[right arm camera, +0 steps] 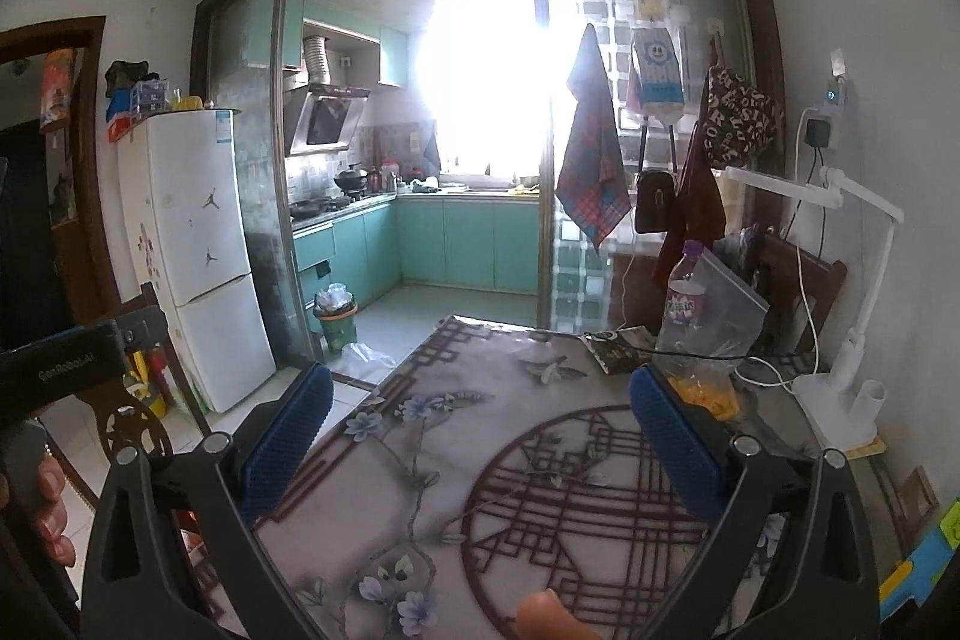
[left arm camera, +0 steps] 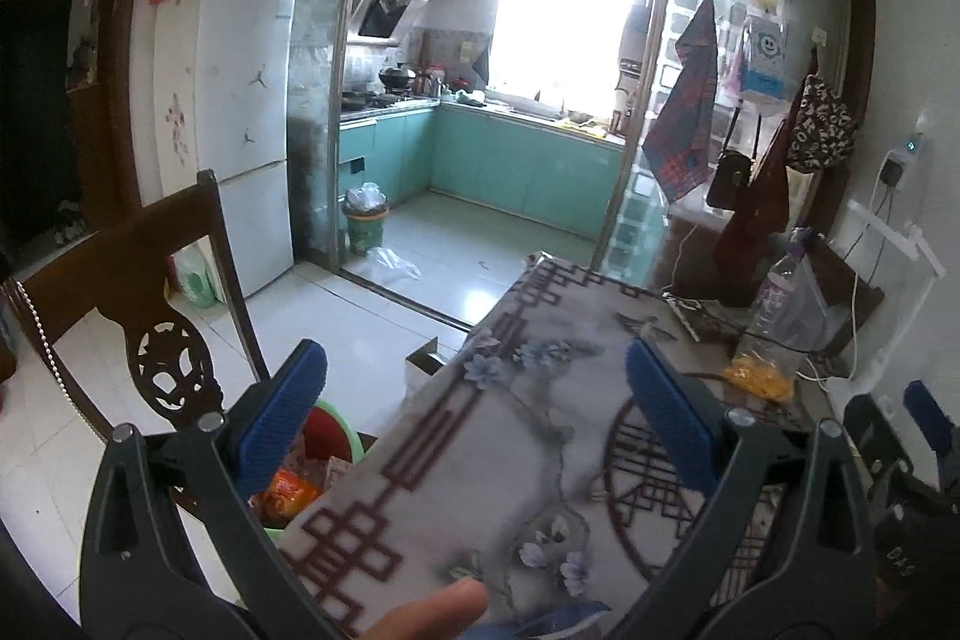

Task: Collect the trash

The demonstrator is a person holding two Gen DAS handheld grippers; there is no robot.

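My left gripper (left arm camera: 477, 415) is open and empty above the near left part of a table with a flowered cloth (left arm camera: 510, 436). Below its left finger a green-rimmed trash bin (left arm camera: 327, 451) with red and orange wrappers stands on the floor beside the table. My right gripper (right arm camera: 480, 436) is open and empty over the table (right arm camera: 480, 460). At the table's far right stand an empty plastic bottle (right arm camera: 684, 295), a clear zip bag (right arm camera: 726, 307) and a bag with yellow bits (right arm camera: 705, 394). They also show in the left wrist view: the bottle (left arm camera: 777, 292) and the yellow bits (left arm camera: 759, 379).
A dark wooden chair (left arm camera: 162, 316) stands left of the table. A white desk lamp (right arm camera: 852, 280) with cables sits at the table's right edge. A white fridge (right arm camera: 192, 250) and a second full bin (right arm camera: 337, 316) stand by the kitchen's glass sliding door. A small cardboard box (left arm camera: 423, 361) lies on the floor.
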